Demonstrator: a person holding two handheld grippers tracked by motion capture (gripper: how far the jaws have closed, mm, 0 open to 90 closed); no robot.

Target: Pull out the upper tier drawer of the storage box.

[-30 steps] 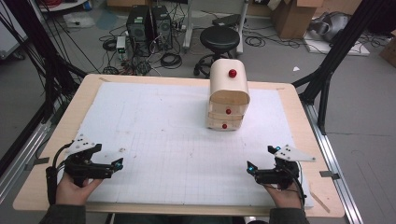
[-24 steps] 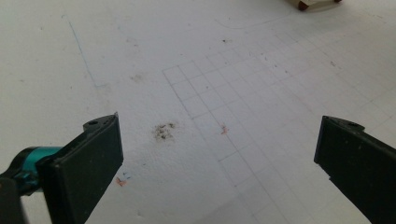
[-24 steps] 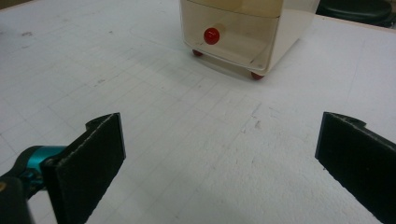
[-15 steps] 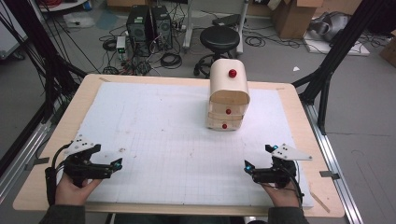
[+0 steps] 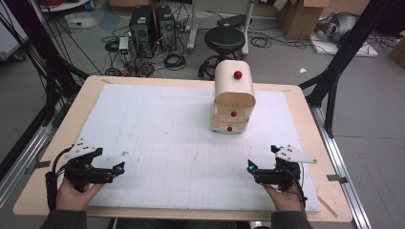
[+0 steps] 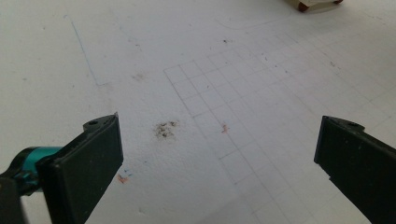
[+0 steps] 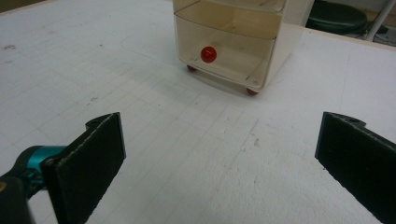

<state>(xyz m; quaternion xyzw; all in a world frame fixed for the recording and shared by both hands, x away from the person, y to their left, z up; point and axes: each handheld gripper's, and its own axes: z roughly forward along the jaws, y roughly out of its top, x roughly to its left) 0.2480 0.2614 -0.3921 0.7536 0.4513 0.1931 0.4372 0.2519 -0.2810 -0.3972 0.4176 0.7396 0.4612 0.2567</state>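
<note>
The left gripper (image 5: 102, 169) is held low at the lower left of the high view, jaws spread wide over a grey smudge (image 6: 165, 129). At lower right, the right gripper (image 5: 267, 172) is likewise gaping, empty. The drawer unit (image 5: 233, 102) is seen right of centre, drawers closed.

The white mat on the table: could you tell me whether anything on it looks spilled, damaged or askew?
Only a small dark smudge soils the white mat, ahead of the left tool. The drawer unit stands upright with its drawers shut. Nothing else looks odd.
</note>
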